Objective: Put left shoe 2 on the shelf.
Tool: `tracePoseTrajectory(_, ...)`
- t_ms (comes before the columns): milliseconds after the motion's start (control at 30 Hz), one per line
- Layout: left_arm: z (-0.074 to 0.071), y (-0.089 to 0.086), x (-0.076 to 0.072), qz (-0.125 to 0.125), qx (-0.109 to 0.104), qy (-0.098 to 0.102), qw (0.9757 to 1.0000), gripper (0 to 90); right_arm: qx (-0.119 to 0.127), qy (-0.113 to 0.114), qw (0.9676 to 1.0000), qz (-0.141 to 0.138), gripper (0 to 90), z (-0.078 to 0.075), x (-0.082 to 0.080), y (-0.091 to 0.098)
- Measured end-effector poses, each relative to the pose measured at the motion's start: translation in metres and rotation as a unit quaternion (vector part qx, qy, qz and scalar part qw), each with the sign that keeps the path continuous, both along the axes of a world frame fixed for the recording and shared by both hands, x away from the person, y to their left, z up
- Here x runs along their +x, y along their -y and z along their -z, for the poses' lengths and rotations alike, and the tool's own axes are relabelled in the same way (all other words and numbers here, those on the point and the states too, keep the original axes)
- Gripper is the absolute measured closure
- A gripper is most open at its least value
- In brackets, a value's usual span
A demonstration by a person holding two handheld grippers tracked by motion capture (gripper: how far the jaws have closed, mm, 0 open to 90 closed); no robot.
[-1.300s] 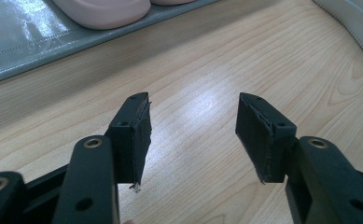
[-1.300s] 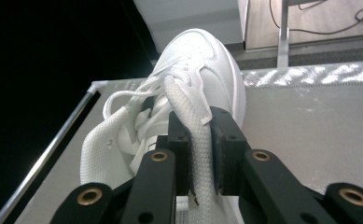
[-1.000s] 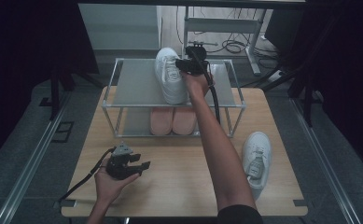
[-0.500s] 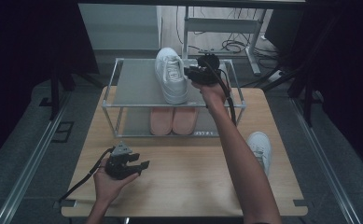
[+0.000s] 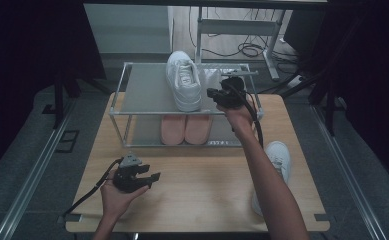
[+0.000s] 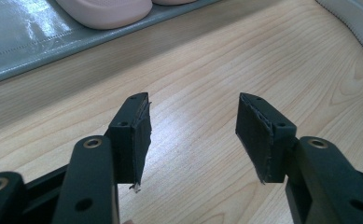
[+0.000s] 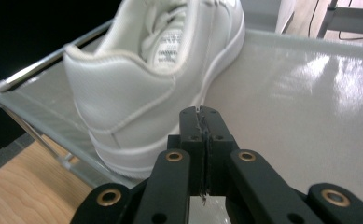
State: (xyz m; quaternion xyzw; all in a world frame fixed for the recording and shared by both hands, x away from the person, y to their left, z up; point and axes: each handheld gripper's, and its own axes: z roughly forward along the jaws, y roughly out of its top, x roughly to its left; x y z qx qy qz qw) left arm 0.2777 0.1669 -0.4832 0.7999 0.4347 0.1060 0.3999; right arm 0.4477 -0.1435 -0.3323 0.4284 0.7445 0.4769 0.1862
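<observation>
While my left claw (image 5: 151, 176) sits wide open at lower left, my right claw (image 5: 212, 93) has just squeezed shut on nothing beside the white shoe (image 5: 184, 80), top middle.

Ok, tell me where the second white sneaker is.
In the high view, the second white sneaker lies on the wooden table near its right edge, in front of the shoe rack, partly hidden by the person's right forearm.

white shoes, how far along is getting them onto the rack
Done: one white shoe stands on the rack's top shelf, let go. In hand: nothing; the right tongs are shut and empty beside its heel, the left tongs open over the table. Left: the second white shoe on the table.
</observation>
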Motion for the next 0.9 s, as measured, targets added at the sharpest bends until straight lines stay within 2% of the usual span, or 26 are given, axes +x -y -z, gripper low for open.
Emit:
tracePoseTrajectory(167,0.0,0.001,0.0,0.0,0.0,-0.001,1.0,45.4,0.001,-0.007,1.0,0.002,89.9,0.008,0.002,0.0)
tracePoseTrajectory(433,0.001,0.001,0.0,0.001,-0.001,-0.004,1.0,44.9,-0.007,-0.01,0.9999,-0.003,90.0,0.014,0.004,-0.01)
tracePoseTrajectory(633,0.002,0.002,0.001,0.004,0.003,-0.009,0.9999,44.2,-0.023,-0.011,0.9997,-0.005,90.0,0.018,0.006,-0.017)
tracePoseTrajectory(900,0.004,0.003,0.001,0.01,0.001,-0.012,0.9999,43.9,-0.024,-0.013,0.9996,-0.005,90.0,0.02,0.008,-0.019)
